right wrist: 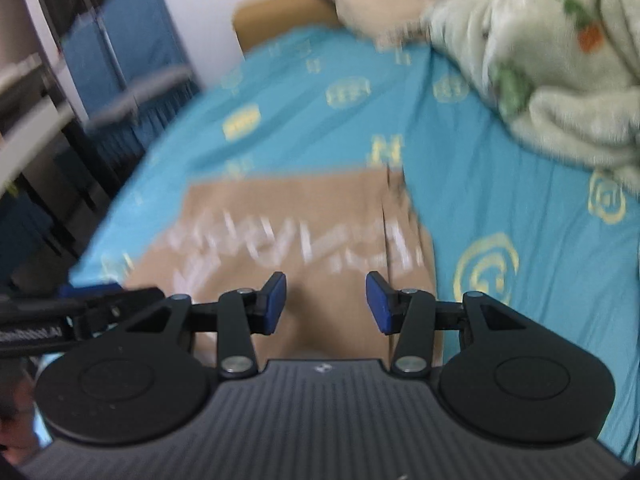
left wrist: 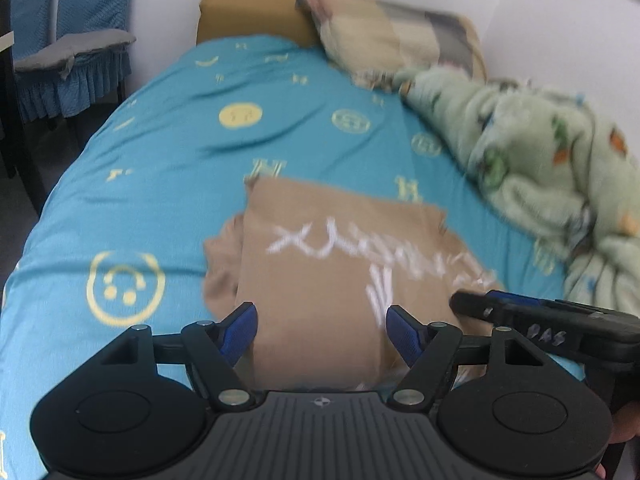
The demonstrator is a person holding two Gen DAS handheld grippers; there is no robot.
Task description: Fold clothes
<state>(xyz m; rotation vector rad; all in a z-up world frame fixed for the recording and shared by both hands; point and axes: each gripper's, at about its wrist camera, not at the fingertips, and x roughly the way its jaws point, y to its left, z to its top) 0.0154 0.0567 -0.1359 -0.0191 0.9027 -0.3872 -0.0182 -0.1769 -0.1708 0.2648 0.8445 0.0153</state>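
The left gripper hangs with its blue-padded fingers spread wide, nothing between them but the tan cloth lying below. The right gripper is the same — jaws well apart, empty, poised over the near part of the same garment. In the left wrist view the right gripper comes in from the right edge, just above the cloth's near right corner; whether it touches the fabric is hard to tell through the blur.

The tan T-shirt lies flat on the bed, folded into a rough rectangle with white lettering face up. A rumpled part of it sticks out past the left edge of the fold.

Under it spreads a turquoise bedsheet printed with yellow smiley faces and letters. To the right — near the wall — a pale green fleece blanket is heaped. A patterned pillow rests against the mustard headboard at the far end, and a chair with a blue cover stands beside the bed on the left.
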